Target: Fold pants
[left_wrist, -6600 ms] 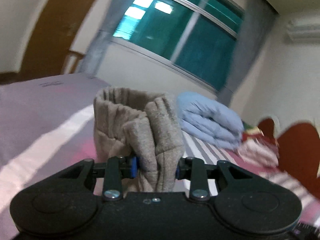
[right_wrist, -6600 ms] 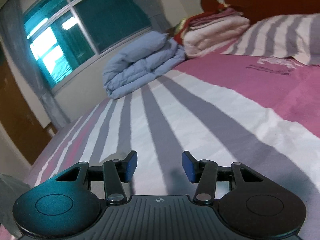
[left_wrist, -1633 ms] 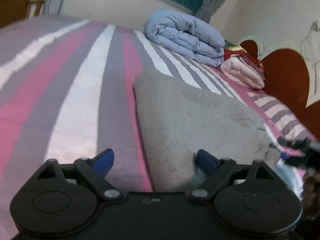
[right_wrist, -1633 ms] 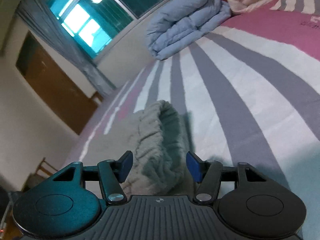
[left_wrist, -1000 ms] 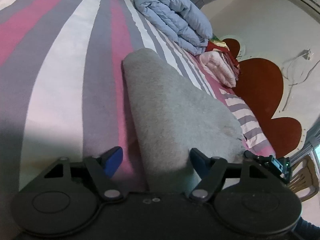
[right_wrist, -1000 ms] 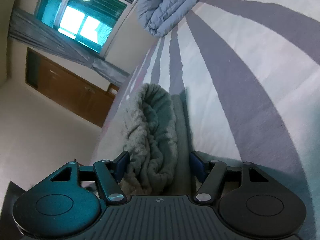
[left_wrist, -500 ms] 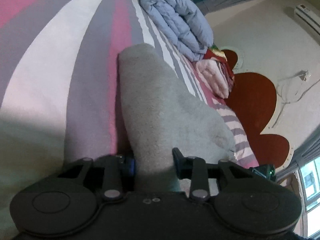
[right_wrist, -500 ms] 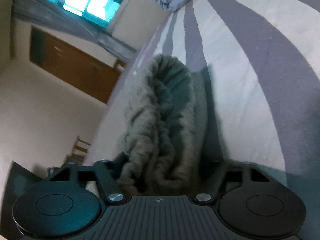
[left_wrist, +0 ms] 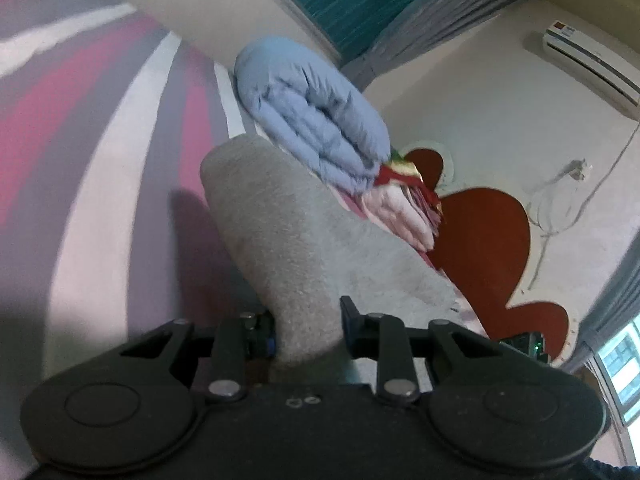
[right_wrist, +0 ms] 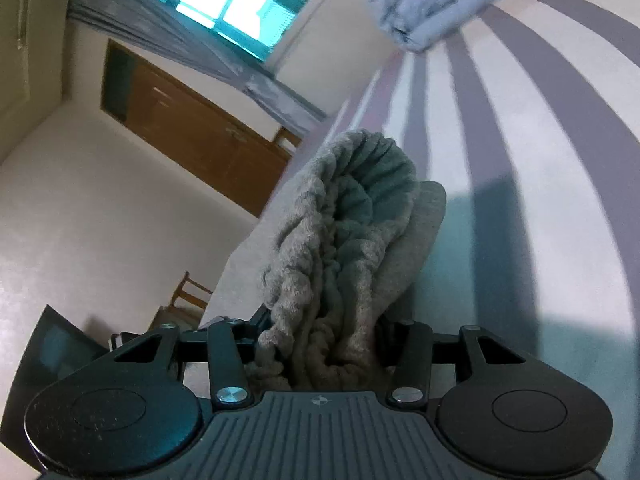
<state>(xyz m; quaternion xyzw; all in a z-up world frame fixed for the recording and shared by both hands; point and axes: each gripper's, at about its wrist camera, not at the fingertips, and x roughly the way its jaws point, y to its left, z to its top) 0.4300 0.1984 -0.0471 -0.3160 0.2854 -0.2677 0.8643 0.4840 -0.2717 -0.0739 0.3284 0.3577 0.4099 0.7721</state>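
Grey fleece fills both my views: the pants (left_wrist: 304,248) are lifted off the bed (left_wrist: 100,200), bunched between my two tools. My left gripper (left_wrist: 308,330) has just been closing and now pinches a smooth fold of the cloth. My right gripper (right_wrist: 320,340) has also been closing, its jaws squeezing the gathered waistband (right_wrist: 352,220). At the bed's far edge, by the wall, lies a blue duvet (left_wrist: 312,116) with pink blankets (left_wrist: 400,208) beside it.
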